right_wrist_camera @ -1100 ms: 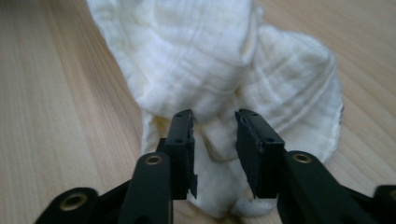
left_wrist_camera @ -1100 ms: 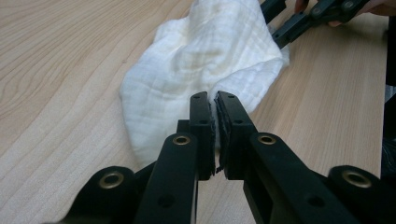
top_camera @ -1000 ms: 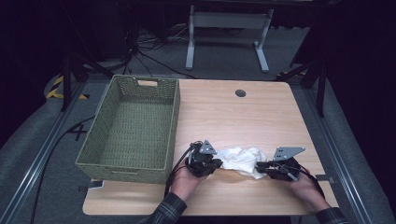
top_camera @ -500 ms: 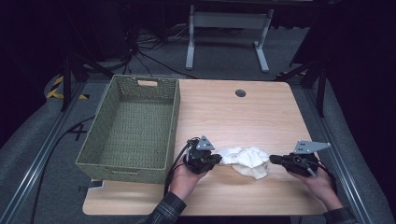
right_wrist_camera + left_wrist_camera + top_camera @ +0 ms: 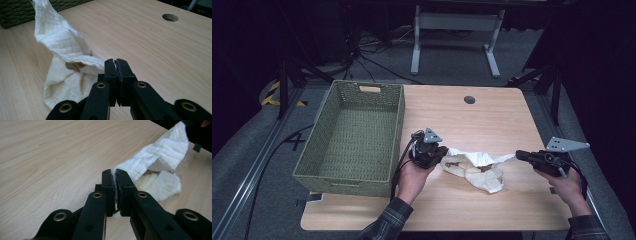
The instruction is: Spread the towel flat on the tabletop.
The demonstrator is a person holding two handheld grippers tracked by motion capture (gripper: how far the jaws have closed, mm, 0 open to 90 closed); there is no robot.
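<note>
Dark floor with cables and a grey stand frame surrounds the pale wooden tabletop [image 5: 492, 115], which carries a woven green basket [image 5: 352, 135] at about nine o'clock of its surface and a round cable hole [image 5: 469, 99] toward twelve o'clock. Near the six o'clock edge lies a white cloth [image 5: 474, 167], partly lifted: its upper edge is stretched taut between the two tools, while the rest hangs and bunches on the wood just below that line (a brownish stain shows inside the folds in the right gripper view). At nine o'clock of the cloth, just beside the basket's near corner, the left gripper [image 5: 439, 155] pinches one corner; in the left gripper view its fingers [image 5: 108, 187] are pressed together with a thin layer of the white fabric [image 5: 160, 160] caught between them, the cloth rising away toward one o'clock. At three o'clock of the cloth, near the tabletop's right edge, the right gripper [image 5: 521, 155] holds the opposite corner; in the right gripper view its fingers [image 5: 111, 72] have just been closing and now clamp tight on the cloth's hem [image 5: 65, 50], which runs off toward ten o'clock. Each gripper is held in a person's hand, the left sleeve plaid.
</note>
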